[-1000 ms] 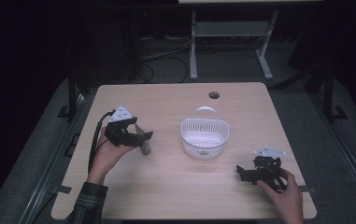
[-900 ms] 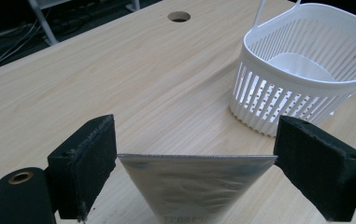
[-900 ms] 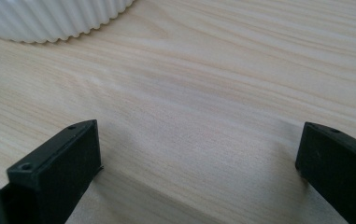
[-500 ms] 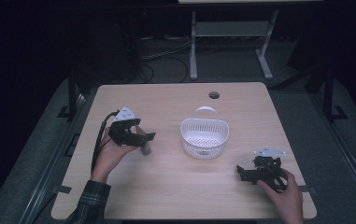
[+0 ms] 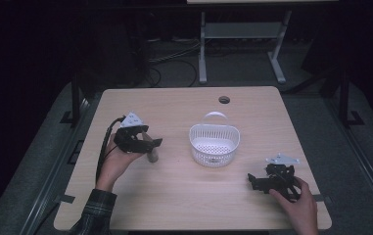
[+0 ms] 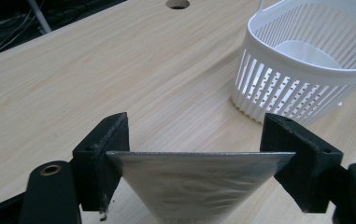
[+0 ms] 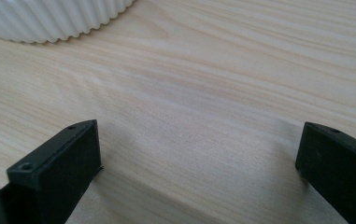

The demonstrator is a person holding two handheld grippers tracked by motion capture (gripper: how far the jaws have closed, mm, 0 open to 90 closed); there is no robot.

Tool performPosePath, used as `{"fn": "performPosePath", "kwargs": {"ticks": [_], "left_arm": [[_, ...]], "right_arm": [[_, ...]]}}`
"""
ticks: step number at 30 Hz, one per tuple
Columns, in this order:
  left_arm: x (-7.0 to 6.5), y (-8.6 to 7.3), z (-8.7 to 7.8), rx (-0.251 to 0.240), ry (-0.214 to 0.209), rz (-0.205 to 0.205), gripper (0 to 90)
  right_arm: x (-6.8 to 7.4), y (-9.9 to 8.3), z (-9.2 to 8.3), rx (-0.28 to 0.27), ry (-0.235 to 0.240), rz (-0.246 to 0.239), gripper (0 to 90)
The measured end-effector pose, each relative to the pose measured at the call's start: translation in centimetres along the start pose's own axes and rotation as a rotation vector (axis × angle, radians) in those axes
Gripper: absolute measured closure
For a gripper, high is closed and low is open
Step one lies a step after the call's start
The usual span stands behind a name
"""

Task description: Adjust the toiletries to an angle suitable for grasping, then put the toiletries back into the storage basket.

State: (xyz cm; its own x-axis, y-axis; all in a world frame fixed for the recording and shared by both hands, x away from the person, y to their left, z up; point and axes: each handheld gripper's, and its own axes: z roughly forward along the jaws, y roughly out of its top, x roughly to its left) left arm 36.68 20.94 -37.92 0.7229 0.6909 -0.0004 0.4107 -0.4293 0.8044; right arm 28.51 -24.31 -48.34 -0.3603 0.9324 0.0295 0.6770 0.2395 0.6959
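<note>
Grey, dull metallic piece [image 6: 196,184], flat top edge wide, narrowing downward, spanning between the left gripper [image 6: 196,154] jaws, both ends touching the pads.

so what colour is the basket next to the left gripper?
White, with slotted ribbed walls: the basket shows best in the left gripper view.

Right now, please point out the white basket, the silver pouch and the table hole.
white basket [image 5: 214,152], high view, front wall.
silver pouch [image 6: 199,179], left gripper view, flat face.
table hole [image 5: 224,100], high view, centre.

Left gripper [image 5: 150,145] over a dark cup [image 5: 151,154] left of the white basket [image 5: 214,144]; right gripper [image 5: 252,180] near the table [image 5: 184,196] edge.
</note>
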Motion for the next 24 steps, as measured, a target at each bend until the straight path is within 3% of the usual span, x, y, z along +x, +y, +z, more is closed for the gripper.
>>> {"fn": "performPosePath", "kwargs": {"ticks": [4, 24], "left_arm": [[0.11, -0.11, -0.16, 0.0, 0.004, 0.001, 28.3], [0.14, -0.07, -0.42, 0.006, 0.005, 0.0, 29.2]], "right_arm": [[-0.01, 0.0, -0.01, 0.0, 0.001, -0.001, 0.0], [-0.01, 0.0, -0.01, 0.0, 0.001, -0.002, 0.0]]}}
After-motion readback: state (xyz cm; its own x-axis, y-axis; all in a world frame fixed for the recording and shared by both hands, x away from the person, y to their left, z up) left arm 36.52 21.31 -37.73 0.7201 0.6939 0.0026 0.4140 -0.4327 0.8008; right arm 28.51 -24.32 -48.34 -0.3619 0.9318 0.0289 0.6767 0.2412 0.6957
